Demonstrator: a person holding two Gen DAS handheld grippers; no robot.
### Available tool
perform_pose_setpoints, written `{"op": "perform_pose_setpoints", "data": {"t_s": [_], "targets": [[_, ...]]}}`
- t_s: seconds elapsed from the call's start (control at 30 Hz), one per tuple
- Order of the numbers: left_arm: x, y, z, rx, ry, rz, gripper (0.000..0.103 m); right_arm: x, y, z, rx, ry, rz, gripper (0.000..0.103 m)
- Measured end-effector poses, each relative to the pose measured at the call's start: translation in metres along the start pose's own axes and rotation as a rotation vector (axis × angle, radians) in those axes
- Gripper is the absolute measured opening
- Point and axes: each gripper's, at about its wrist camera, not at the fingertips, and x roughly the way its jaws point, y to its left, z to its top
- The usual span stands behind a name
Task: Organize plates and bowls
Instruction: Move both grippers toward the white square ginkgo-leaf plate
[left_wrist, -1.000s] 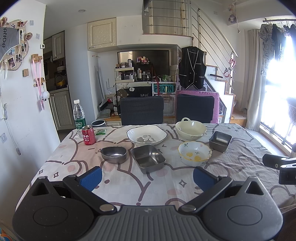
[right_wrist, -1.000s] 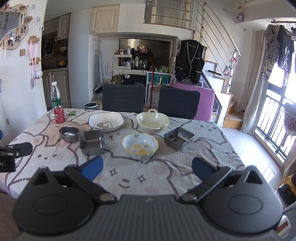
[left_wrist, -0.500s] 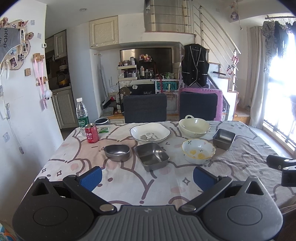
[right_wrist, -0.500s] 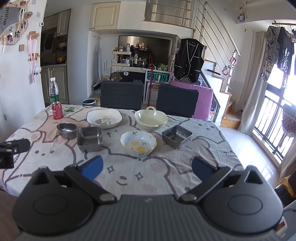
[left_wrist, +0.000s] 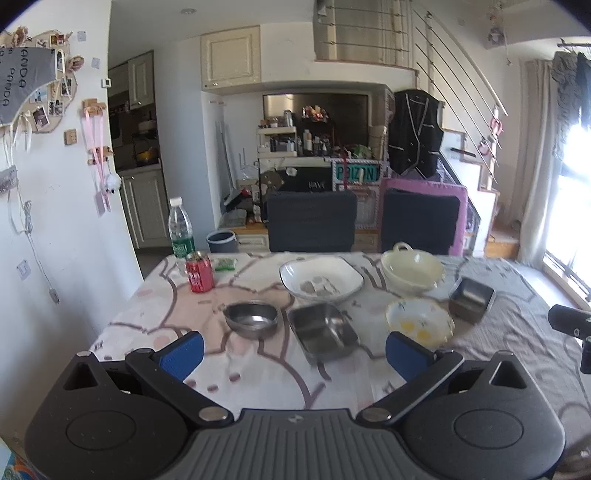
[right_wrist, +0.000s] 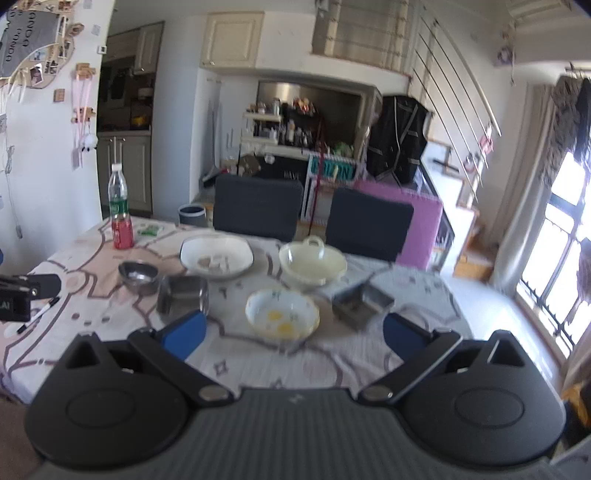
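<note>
On the patterned tablecloth (left_wrist: 258, 373) stand a round steel bowl (left_wrist: 252, 318), a square steel dish (left_wrist: 322, 334), a white plate (left_wrist: 320, 281), a cream bowl with handles (left_wrist: 412, 271), a white bowl with yellow flowers (left_wrist: 419, 324) and a small square steel dish (left_wrist: 471, 298). My left gripper (left_wrist: 293, 350) is open and empty, just short of the square steel dish. My right gripper (right_wrist: 293, 334) is open and empty, in front of the flowered bowl (right_wrist: 282, 314). The right view also shows the square steel dish (right_wrist: 181, 293), plate (right_wrist: 217, 255), cream bowl (right_wrist: 313, 263) and small dish (right_wrist: 361, 302).
A red can (left_wrist: 199, 271) and a water bottle (left_wrist: 181, 230) stand at the far left of the table. A black marker (right_wrist: 38, 314) lies near the left edge. Two dark chairs (left_wrist: 312, 221) stand behind the table. A wall is at the left.
Both grippers have moved forward toward the dishes, which now look larger and closer. The right view is tilted and blurred by motion. Both grippers stay open and empty.
</note>
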Motion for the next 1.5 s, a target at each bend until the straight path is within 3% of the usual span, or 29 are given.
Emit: {"op": "perform_pose_setpoints", "data": {"t_s": [0.43, 0.57, 0.77, 1.0, 1.13, 1.37, 1.5], "targets": [[0.073, 0.008, 0.060, -0.014, -0.044, 0.045, 0.103, 0.077, -0.022, 0.070, -0.004, -0.071, 0.103, 0.103], [0.102, 0.008, 0.075, -0.013, -0.048, 0.059, 0.103, 0.110, -0.033, 0.081, 0.036, -0.024, 0.158, 0.103], [0.160, 0.010, 0.087, -0.011, -0.014, 0.076, 0.103, 0.174, -0.041, 0.103, 0.109, 0.035, 0.172, 0.103], [0.245, 0.013, 0.088, -0.023, 0.089, 0.077, 0.103, 0.240, -0.024, 0.110, 0.060, 0.011, 0.180, 0.103], [0.297, 0.019, 0.083, -0.079, 0.176, 0.071, 0.103, 0.285, -0.013, 0.106, 0.014, 0.098, 0.244, 0.103], [0.377, 0.030, 0.082, -0.214, 0.280, 0.072, 0.103, 0.345, 0.002, 0.107, -0.014, 0.156, 0.250, 0.103], [0.412, 0.038, 0.079, -0.276, 0.307, 0.000, 0.103, 0.381, 0.010, 0.107, -0.027, 0.174, 0.260, 0.103]]}}
